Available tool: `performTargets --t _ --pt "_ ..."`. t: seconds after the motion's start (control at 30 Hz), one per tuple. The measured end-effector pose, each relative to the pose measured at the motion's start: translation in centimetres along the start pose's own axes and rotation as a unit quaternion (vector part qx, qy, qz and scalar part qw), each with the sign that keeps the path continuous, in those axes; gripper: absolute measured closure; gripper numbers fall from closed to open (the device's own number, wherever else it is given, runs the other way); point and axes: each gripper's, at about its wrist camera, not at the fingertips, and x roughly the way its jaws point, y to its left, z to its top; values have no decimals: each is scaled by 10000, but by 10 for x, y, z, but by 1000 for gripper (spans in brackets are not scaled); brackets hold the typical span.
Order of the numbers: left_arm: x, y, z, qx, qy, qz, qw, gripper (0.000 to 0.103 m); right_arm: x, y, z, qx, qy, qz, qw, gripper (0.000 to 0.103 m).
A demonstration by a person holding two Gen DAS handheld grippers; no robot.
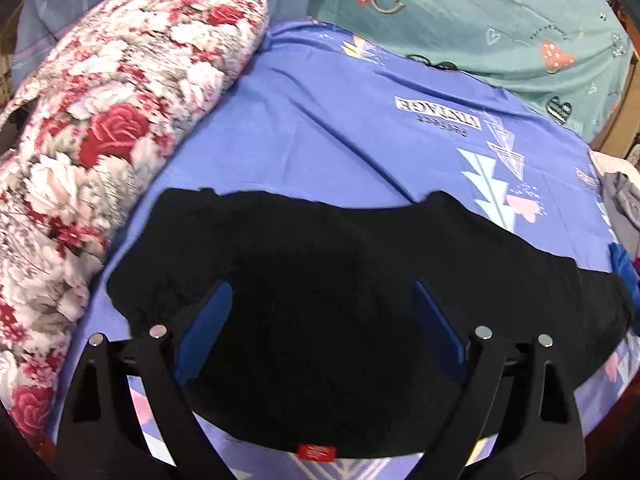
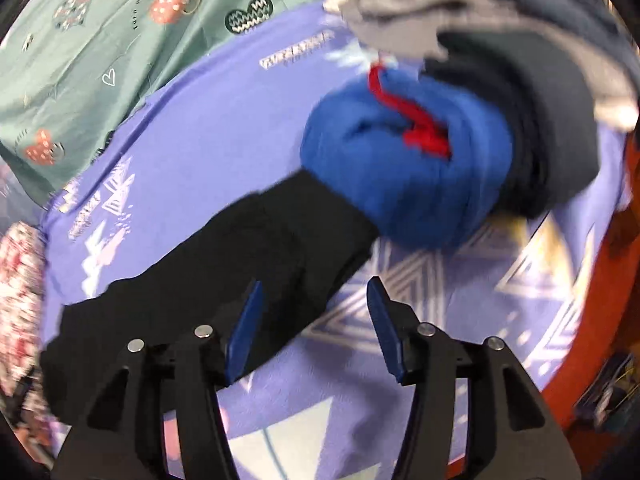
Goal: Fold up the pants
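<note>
Black pants (image 1: 280,248) lie folded into a broad band across the blue printed bedsheet (image 1: 320,120), a small red label (image 1: 316,453) at their near edge. My left gripper (image 1: 322,292) hovers over the middle of them, open wide, its blue pads apart and gripping no cloth. In the right wrist view the pants (image 2: 240,248) run from lower left up to a rolled blue garment. My right gripper (image 2: 316,286) is open at the pants' right edge; its left finger is over the black cloth, its right finger over the bare sheet (image 2: 400,380). The view is blurred.
A floral red-and-white quilt (image 1: 100,140) bulges along the left. A teal heart-print cloth (image 1: 480,20) lies at the back. A rolled blue garment with a red cord (image 2: 400,168) and a pile of dark and grey clothes (image 2: 540,100) sit at the right, by the bed's orange edge (image 2: 580,320).
</note>
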Motion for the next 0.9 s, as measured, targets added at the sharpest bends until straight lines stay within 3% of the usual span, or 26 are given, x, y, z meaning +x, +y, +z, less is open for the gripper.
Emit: performTargets --t 0.13,0.23,0.4,0.47,0.57,0.7,0.9 --pt "3 -10 -8 125 98 15 9999 11 13 -1 -1 252 200 136 9994 48" --pt "8 -15 -13 249 159 15 9996 11 19 -3 5 395 81 150 9991 48" --pt "40 -16 -20 268 652 197 9973 11 34 0 16 524 -111 216 9983 48" --pt "55 -9 -22 22 924 271 9954 11 43 0 18 672 -55 400 9969 71" --pt "52 -7 -22 -76 837 211 9962 11 45 -5 18 887 -53 551 9945 83" --pt "46 -3 -20 -152 807 88 9966 11 18 2 21 959 -291 946 9905 86" --pt "32 8 -22 -360 610 -126 9974 11 -45 74 27 162 -808 1685 9823 86"
